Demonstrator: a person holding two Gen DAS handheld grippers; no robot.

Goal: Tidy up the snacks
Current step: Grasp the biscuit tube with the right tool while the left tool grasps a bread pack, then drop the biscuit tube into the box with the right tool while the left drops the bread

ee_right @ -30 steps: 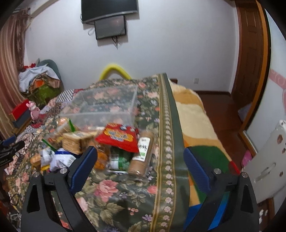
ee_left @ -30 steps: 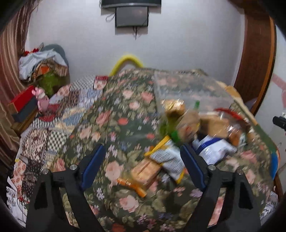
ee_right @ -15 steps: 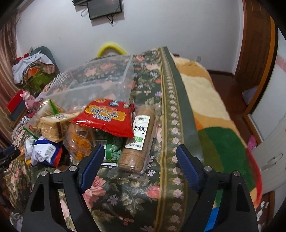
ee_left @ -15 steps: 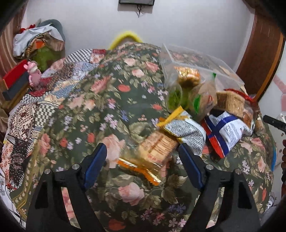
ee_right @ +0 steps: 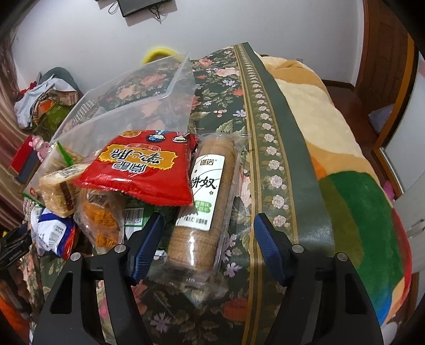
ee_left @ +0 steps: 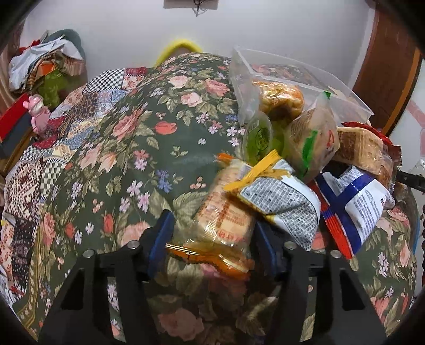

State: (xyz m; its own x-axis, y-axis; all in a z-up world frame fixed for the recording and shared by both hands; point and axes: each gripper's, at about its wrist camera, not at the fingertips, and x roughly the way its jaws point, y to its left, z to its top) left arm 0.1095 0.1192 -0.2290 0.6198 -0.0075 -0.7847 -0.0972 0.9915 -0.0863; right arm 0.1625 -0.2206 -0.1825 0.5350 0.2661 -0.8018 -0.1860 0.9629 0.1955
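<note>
My left gripper (ee_left: pixel 212 241) is spread around the cracker pack (ee_left: pixel 224 220) mid-bed (ee_left: pixel 159 138); my right gripper (ee_right: pixel 207 244), also spread, straddles the biscuit sleeve (ee_right: pixel 204 201) near the bed's edge. Both look light, crinkly and breakable, so I'd pinch mid-body gently.

White wall (ee_right: pixel 252 24), wooden door (ee_right: pixel 385 39) at right, floral bedspread (ee_left: pixel 132 148), clothes pile (ee_left: pixel 45 63) far left.

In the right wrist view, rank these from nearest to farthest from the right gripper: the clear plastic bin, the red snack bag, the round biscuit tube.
From the right gripper:
1. Round biscuit tube, lying between the open fingers.
2. Red snack bag, ahead and left, on top of the pile.
3. Clear plastic bin, behind the pile, tilted.
</note>
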